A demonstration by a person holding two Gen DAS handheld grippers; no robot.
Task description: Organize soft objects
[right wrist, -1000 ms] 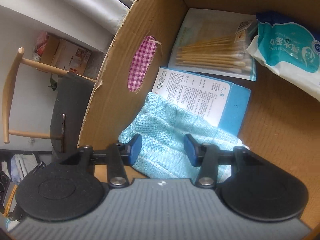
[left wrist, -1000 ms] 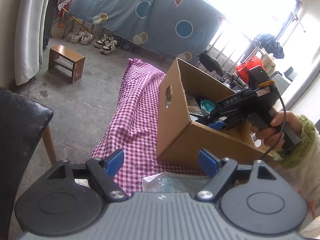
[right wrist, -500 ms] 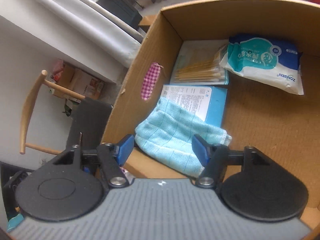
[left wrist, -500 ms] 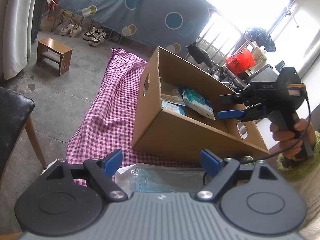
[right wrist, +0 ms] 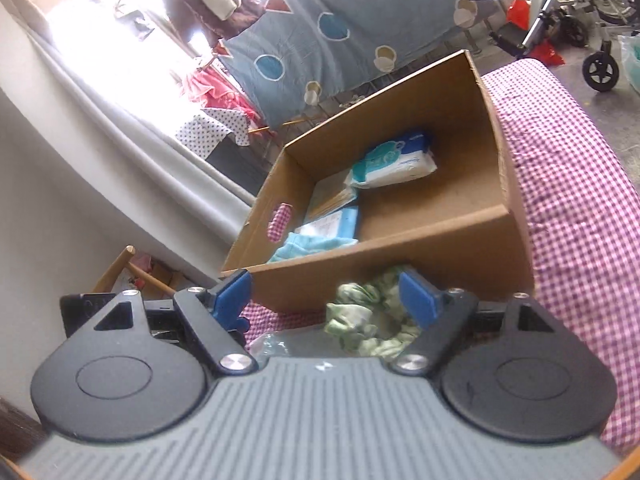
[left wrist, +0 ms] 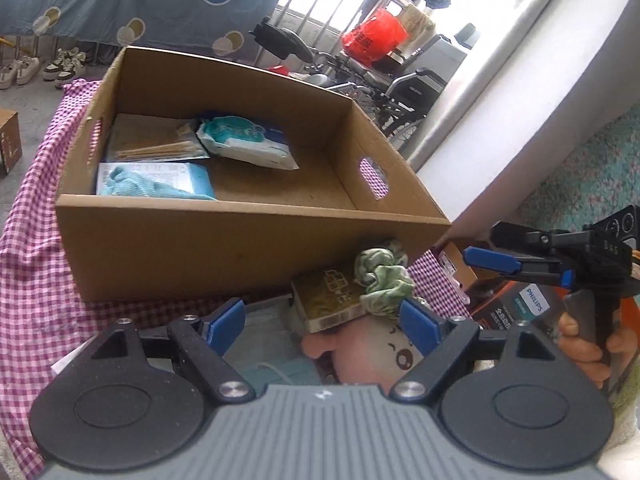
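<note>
— While both grippers hover outside the open brown cardboard box (left wrist: 248, 248) on the pink-and-white checked cloth (left wrist: 28, 272), how do they stand?

— The left gripper (left wrist: 320, 322) is spread wide and empty, low over a clear plastic packet (left wrist: 272, 344). The right gripper (right wrist: 326, 298), hand-held at the right, gapes wide too, framing the crumpled green-and-white scrunchie (right wrist: 370, 320).

— Where's the scrunchie?

— Against the box's near wall, on a small olive-brown carton (left wrist: 332, 300). Inside the box, leftward, lies the folded light-blue cloth (left wrist: 136, 184), beside a white-and-teal wipes pack (left wrist: 244, 144).

— Changed since a second ago?

— Yes: the right gripper has left the box; the cloth remains inside.
</note>
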